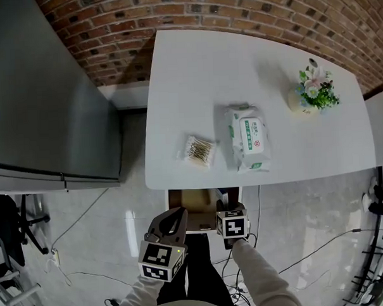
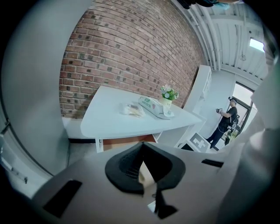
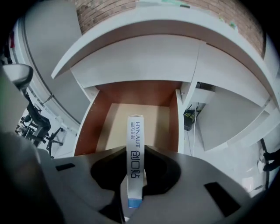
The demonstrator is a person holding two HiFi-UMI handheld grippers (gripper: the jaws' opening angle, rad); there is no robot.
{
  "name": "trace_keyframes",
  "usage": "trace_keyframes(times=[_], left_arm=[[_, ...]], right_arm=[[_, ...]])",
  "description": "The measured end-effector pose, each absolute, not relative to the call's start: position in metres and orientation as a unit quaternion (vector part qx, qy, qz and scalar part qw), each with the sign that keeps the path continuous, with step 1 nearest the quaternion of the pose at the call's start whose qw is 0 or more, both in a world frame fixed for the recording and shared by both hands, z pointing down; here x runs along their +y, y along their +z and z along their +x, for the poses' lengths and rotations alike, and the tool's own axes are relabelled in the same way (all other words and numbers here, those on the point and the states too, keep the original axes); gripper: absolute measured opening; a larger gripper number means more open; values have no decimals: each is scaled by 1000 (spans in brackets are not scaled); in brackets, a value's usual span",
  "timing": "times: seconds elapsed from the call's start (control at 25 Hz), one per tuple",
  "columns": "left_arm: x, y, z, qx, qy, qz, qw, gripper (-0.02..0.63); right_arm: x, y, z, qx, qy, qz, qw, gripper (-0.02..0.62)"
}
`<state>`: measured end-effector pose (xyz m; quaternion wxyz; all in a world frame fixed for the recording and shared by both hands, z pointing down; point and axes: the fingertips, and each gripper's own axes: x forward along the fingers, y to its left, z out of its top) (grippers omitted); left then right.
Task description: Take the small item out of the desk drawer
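Small box, white and narrow, stands edge-on between the pads of the right claw, which pinches it on both flat sides. Down its upward-facing edge runs dark print: "HYNAUT" at the far end, a line of tiny characters beside it too small to read, and the larger characters "创口贴" nearer the claw. A blue band marks the near end of the box.

In the right gripper view the box is held up over the open drawer, not resting on its pale bottom. The drawer has reddish-brown side walls and is pulled out from under the front edge of the white counter.

The left claw is pressed together at its tips with nothing between the pads. In the head view it hangs just left of the drawer, beside the right claw.

On the counter lie a clear packet of cotton swabs, a white and green pack of wipes whose label is too small to read, and a small pot of flowers off to the right, apart from the other two. A red brick wall rises behind the counter. In the left gripper view a person stands far off by a doorway.
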<state>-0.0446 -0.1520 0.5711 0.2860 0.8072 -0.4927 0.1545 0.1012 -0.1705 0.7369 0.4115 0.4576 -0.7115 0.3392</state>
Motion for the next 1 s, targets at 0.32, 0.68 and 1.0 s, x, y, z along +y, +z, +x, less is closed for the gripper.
trace_keyframes(times=[0.32, 0.68, 1.0], left_arm=[[-144, 553, -41, -483, 149, 821, 267, 17], [-133, 539, -47, -483, 144, 826, 254, 17], [-122, 525, -54, -485, 138, 828, 244, 18]], right_arm=[[-161, 686, 89, -735, 326, 474, 359, 94], [-147, 634, 84, -755, 312, 490, 304, 94], [-133, 592, 81, -771, 289, 499, 272, 94]])
